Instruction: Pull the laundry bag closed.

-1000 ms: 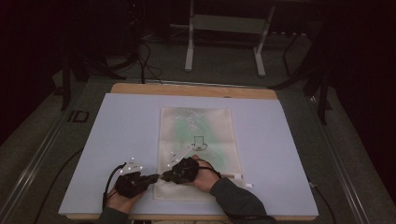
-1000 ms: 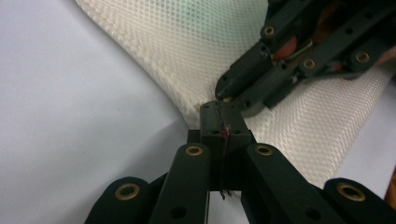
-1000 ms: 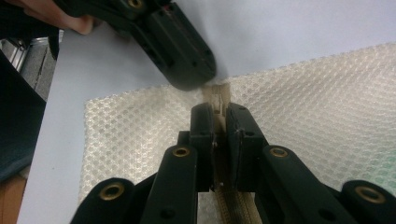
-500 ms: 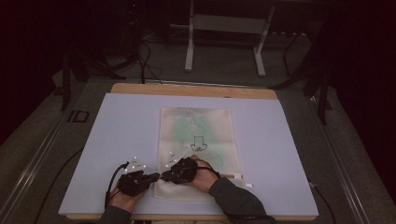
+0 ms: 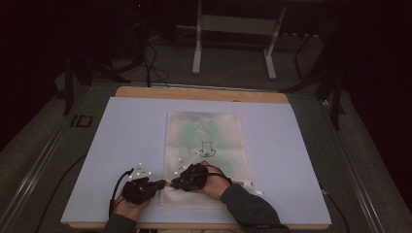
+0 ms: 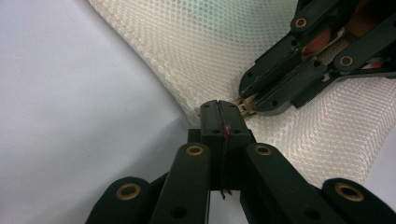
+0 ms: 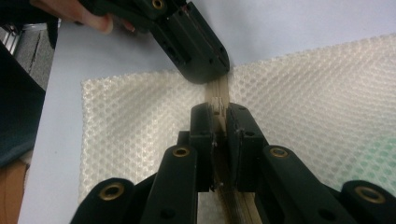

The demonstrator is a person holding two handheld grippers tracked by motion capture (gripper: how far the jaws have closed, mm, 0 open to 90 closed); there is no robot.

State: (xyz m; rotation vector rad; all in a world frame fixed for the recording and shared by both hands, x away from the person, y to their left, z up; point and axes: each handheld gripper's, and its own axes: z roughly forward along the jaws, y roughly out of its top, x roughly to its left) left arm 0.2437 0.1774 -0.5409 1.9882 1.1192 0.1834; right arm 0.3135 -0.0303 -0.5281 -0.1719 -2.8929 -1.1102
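While both my hands sit at the near left corner of the mesh bag, as they did a second ago, almost nothing in the scene has shifted. The grippers and the bag are where they were.

From the high view, a wooden table [image 5: 204, 93] carries a white sheet [image 5: 136, 131]. The mesh bag [image 5: 206, 131] lies flat at the middle of the sheet. A pale green patch [image 5: 204, 133] shows through the bag, with a small black outline drawing [image 5: 207, 147] nearer to me.

My left hand [image 5: 127, 206] is just outside the bag's near left corner. My right hand [image 5: 214, 187] rests on the bag's near edge. The left gripper [image 5: 163, 183] and the right gripper [image 5: 174, 183] point at each other, tips nearly touching, right at that corner.

In the left gripper view, my left gripper [image 6: 218, 109] has its jaws pressed together at the rim of the white netting [image 6: 196, 51]. The right gripper's tip [image 6: 245, 100] is just beside it.

In the right gripper view, my right gripper [image 7: 218, 109] pinches a narrow tan strip [image 7: 219, 91] that lies on the netting [image 7: 317, 102]. The strip runs straight from my jaws into the tip of the left gripper [image 7: 205, 70], which is closed on its far end. A fingertip [image 7: 100, 21] of my left hand shows behind it.
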